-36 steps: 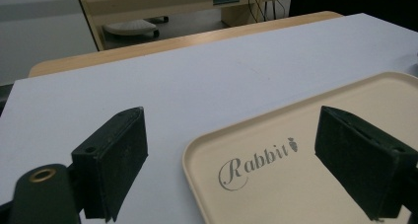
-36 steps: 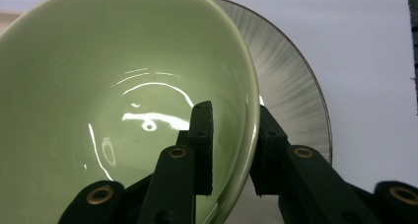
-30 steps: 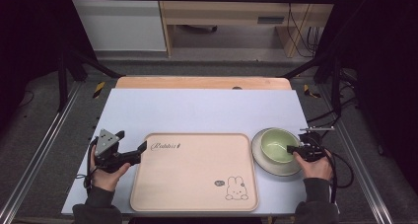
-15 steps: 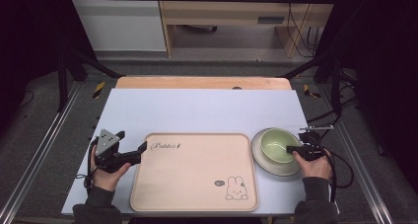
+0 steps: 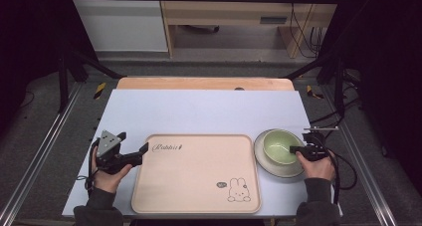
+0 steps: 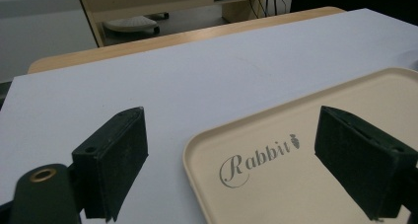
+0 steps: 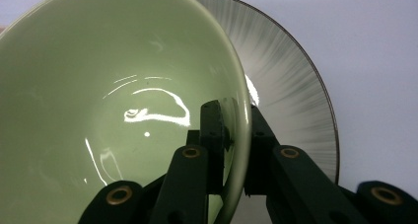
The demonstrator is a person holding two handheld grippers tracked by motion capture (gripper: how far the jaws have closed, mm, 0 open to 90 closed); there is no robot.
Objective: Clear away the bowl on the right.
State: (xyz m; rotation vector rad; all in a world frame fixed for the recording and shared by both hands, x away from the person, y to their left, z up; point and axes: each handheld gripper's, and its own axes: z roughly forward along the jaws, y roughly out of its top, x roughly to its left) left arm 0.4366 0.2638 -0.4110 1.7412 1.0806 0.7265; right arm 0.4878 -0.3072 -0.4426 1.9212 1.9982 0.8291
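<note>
Nothing has shifted since a second ago: both hands rest where they were, and the tray and bowl lie unmoved. The right hand-held gripper [image 5: 297, 149] stays clenched on the rim of the pale green bowl [image 5: 279, 146], one jaw inside the wall and one outside. The bowl sits on a grey streaked plate [image 5: 291, 170] at the right side of the bench [image 5: 199, 111], just beside the tray. The left hand-held gripper [image 5: 142, 151] is released, its jaws spread wide at the near-left corner of the beige tray [image 5: 194, 176], one over the bench and one over the tray. The tray bears the word "Rabbit" [image 6: 259, 157] in script, and a small rabbit drawing [image 5: 238, 190] near its right front corner.
</note>
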